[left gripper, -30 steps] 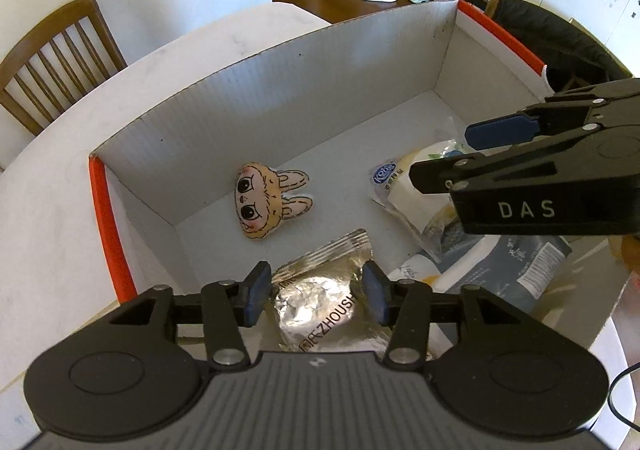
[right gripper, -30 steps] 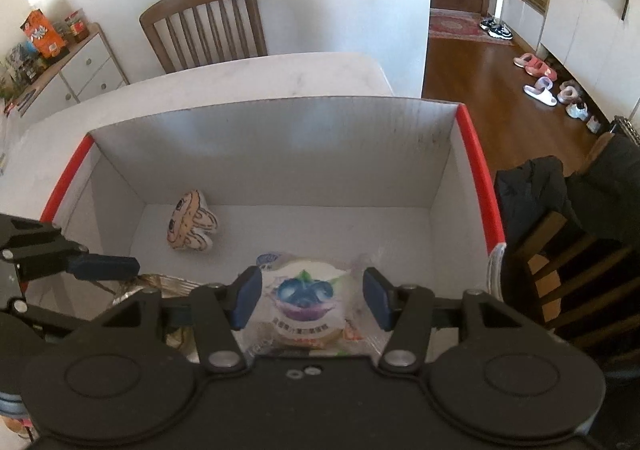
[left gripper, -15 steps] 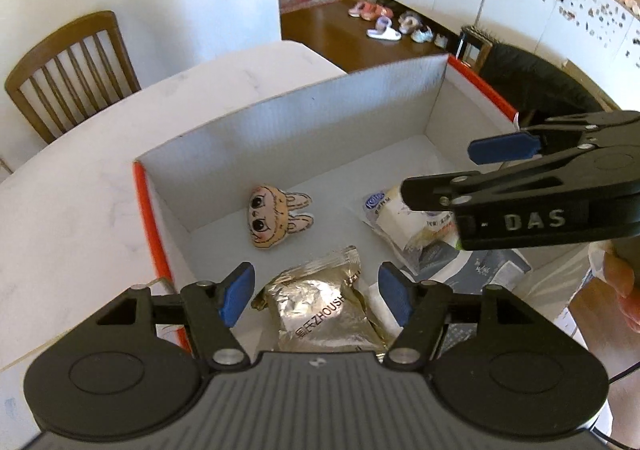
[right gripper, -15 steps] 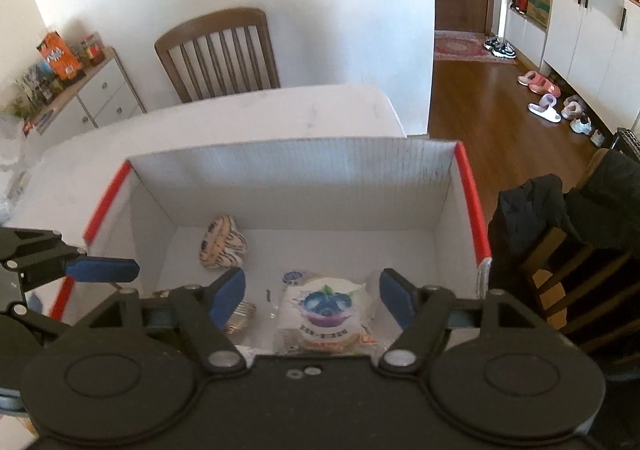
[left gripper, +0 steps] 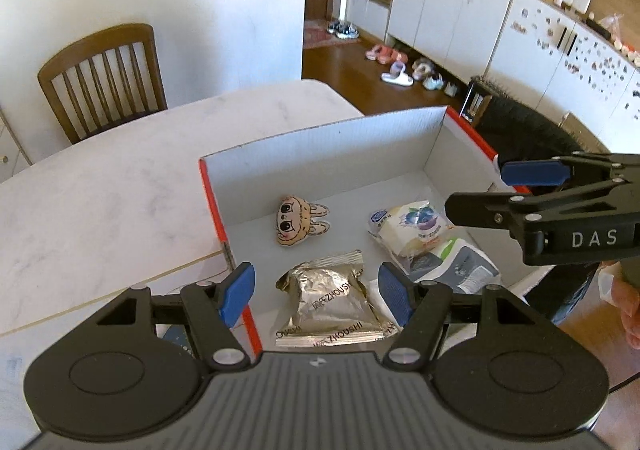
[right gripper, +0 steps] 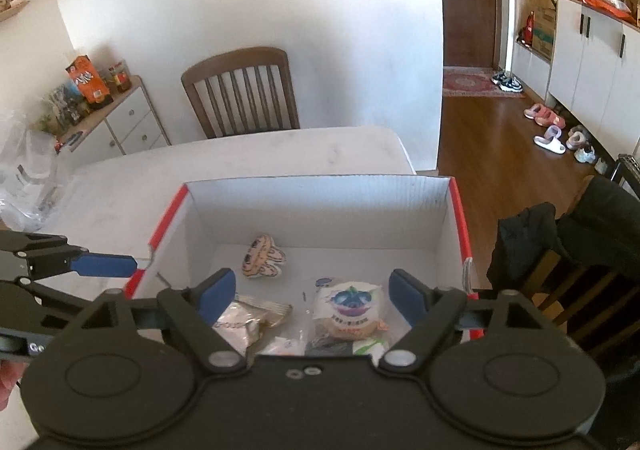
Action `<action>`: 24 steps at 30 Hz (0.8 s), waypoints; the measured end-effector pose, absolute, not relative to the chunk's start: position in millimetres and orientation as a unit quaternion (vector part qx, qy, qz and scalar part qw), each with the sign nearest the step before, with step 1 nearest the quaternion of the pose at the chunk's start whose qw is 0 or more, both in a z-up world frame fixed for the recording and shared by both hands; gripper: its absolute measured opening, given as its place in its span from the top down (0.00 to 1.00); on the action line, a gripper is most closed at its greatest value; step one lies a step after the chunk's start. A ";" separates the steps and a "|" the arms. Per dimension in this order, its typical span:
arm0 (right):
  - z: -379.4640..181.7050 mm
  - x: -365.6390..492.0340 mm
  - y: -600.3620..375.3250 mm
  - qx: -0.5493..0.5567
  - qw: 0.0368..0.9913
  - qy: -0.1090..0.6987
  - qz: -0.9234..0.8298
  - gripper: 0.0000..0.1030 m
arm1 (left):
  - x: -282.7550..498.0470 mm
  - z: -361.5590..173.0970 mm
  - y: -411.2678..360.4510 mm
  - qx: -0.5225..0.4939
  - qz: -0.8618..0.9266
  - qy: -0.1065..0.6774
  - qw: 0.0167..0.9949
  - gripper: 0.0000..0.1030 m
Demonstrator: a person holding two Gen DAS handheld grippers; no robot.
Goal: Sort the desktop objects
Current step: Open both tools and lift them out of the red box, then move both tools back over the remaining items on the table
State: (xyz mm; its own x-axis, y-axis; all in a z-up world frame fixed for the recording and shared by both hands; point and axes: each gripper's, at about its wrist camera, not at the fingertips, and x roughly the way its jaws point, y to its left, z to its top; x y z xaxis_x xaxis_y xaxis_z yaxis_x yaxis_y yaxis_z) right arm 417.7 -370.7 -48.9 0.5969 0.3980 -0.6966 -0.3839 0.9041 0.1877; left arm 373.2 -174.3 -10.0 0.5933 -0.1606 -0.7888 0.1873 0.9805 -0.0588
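Observation:
A white cardboard box (left gripper: 212,186) with red rims stands on the table. On its floor lie a bunny-face toy (left gripper: 298,220), a silver snack packet (left gripper: 332,306), a blueberry cake packet (left gripper: 412,222) and a grey-white pouch (left gripper: 460,266). My left gripper (left gripper: 316,294) hovers open above the silver packet without touching it. The right gripper (right gripper: 312,295) hangs over the blueberry cake packet (right gripper: 350,308), its jaws opening and nothing pressed between them. Each gripper shows in the other's view: the right gripper (left gripper: 492,190) and the left gripper (right gripper: 80,282).
The box (right gripper: 460,226) sits at the near right corner of a white marble table (left gripper: 100,202). A wooden chair (right gripper: 240,90) stands behind the table. A dark jacket (right gripper: 560,234) hangs on a chair to the right. Crumpled clear plastic (right gripper: 28,178) lies at the left.
Both grippers have risen and drawn back from the box with their jaws wider. The silver packet and the blueberry cake packet, earlier between the pads, lie free on the box floor.

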 end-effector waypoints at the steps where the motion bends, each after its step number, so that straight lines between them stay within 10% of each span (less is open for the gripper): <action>1: -47.3 413.8 -369.9 0.010 0.894 0.390 0.220 0.17 | 368.4 -7.4 -172.8 0.012 -0.099 0.436 0.895 0.34; 24: -29.3 318.4 -328.0 0.021 0.913 0.338 0.228 0.02 | 279.0 13.1 -118.9 0.018 -0.113 0.392 0.913 0.23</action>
